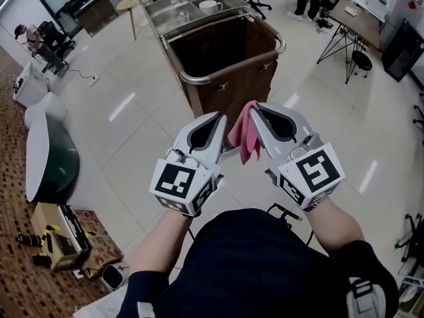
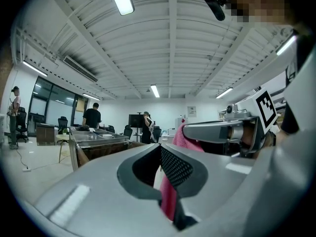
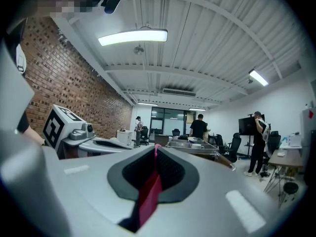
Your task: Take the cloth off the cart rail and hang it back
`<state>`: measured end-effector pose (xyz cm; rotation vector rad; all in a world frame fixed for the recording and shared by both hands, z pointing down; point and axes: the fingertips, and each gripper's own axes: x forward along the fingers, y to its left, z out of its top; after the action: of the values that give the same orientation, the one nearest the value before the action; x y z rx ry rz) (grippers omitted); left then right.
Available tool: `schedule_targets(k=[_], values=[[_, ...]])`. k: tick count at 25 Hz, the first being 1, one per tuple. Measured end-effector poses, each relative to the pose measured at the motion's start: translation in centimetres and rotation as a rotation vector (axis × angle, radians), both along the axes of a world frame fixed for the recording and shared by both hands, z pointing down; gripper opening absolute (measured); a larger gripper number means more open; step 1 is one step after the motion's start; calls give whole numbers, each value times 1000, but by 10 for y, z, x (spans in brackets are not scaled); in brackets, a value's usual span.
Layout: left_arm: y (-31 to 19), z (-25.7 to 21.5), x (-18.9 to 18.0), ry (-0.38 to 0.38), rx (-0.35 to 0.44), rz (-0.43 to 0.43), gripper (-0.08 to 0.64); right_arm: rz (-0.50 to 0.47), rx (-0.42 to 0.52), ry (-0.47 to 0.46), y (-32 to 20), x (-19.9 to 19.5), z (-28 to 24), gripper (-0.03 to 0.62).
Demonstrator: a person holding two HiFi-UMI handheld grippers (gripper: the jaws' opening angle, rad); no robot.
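1. Pink cloth (image 1: pixel 246 134) hung off the tip of our right gripper (image 1: pixel 256 108). It was off the cart rail (image 1: pixel 196 79) and drooped freely in the air between our two grippers.
2. Our right gripper was clamped on the cloth. In the right gripper view, a strip of the fabric (image 3: pixel 148 196) ran up the seam between the jaws to their tip.
3. Our left gripper (image 1: pixel 219 116) sat just beside the right one, their tips near each other but apart. Its jaws were closed, with the tips meeting.
4. In the left gripper view, some pink showed low in the slit between the left jaws. We could not tell whether that fabric was pinched there or only hanging behind.
5. Both grippers pointed roughly level towards the cart (image 1: pixel 228 88), with their marker cubes facing up at us.
6. The cart stood just ahead of us on the pale tiled floor (image 1: pixel 132 131). Its brown bag was open at the top, and the chrome rail curved round the bag's near end.
7. A white cup (image 1: pixel 211 6) sat on the cart's far trays.
8. In the background, people stood among desks and office chairs.
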<state>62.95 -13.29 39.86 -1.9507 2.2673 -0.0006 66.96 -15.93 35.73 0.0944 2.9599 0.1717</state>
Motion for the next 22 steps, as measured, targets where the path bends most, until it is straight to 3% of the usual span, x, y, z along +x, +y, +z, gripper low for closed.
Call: schedule_targets(k=[9, 16, 22], values=[[4, 6, 3, 6, -2, -114, 2, -114, 3, -16, 8, 6, 4, 11], [14, 19, -15, -14, -1, -172, 2, -185, -2, -16, 16, -15, 16, 11], [40, 21, -40, -18, 10, -181, 2, -191, 10, -12, 41, -42, 16, 11]])
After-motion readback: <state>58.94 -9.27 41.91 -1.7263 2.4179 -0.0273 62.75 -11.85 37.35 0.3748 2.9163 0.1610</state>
